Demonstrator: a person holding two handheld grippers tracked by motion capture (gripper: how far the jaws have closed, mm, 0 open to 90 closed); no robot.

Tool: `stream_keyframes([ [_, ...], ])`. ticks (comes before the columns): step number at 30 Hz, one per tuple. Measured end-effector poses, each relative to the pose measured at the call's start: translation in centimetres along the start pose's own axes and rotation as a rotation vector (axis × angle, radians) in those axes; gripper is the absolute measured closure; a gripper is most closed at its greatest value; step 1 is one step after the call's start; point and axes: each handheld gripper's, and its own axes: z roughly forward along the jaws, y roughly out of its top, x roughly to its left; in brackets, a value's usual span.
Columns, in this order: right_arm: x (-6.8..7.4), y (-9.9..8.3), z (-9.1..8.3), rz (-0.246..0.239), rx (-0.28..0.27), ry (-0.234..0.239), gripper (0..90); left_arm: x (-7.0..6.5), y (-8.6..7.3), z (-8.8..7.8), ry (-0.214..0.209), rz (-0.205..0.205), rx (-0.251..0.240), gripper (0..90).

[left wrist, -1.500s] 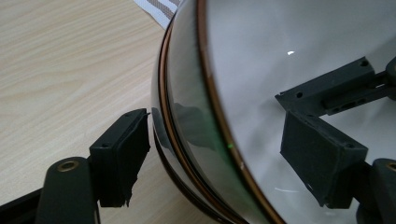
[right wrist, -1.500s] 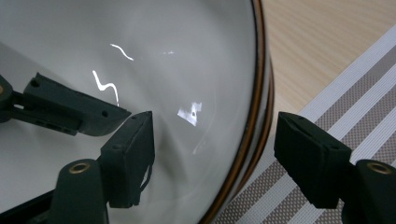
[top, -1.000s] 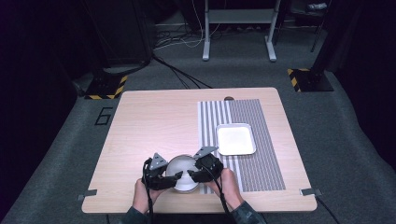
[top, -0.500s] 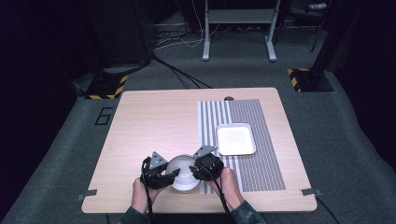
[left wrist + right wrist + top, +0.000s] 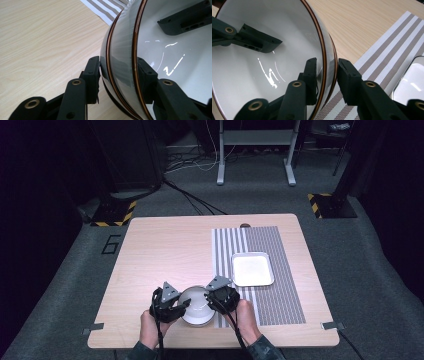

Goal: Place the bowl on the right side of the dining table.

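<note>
Bowl (image 5: 196, 306), white, near edge of table (image 5: 165, 245): left gripper (image 5: 172, 306) and right gripper (image 5: 220, 299) astride opposite rims, jaws just closing, pads clamping wall. Tray (image 5: 252, 268) far right on mat (image 5: 282, 295).

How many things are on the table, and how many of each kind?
Round white bowl with a thin brown rim: 1
Square white tray: 1
Grey-and-white striped placemat: 1
Black two-jaw grippers, left and right, each with jaws around the bowl's rim: 2
Total: 5

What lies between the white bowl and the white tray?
In the high view, only a strip of striped placemat separates the bowl from the tray.
</note>
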Motion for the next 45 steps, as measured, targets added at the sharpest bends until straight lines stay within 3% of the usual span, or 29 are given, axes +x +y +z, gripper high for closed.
stream_keyframes([
  [5,0.2,0.2,-0.2,-0.031,-0.004,-0.023,73.1,-0.2,0.0,-0.2,0.023,-0.007,-0.030,64.2],
  [16,0.6,0.4,-0.5,-0.061,-0.041,-0.062,78.2,-0.6,0.4,-0.5,0.068,0.041,-0.060,68.8],
  [21,0.7,0.6,-0.6,-0.076,-0.040,-0.071,80.1,-1.3,0.9,-0.9,0.124,0.082,-0.101,74.8],
  [25,0.6,0.8,-0.7,-0.063,-0.063,-0.059,81.6,-1.0,1.2,-1.1,0.099,0.086,-0.093,80.2],
  [32,0.7,0.9,-0.8,-0.063,-0.067,-0.056,81.7,-1.1,1.3,-1.5,0.102,0.105,-0.123,83.0],
  [45,0.6,1.6,-2.0,-0.080,-0.107,-0.070,81.5,-1.0,2.3,-2.6,0.097,0.115,-0.158,83.2],
])
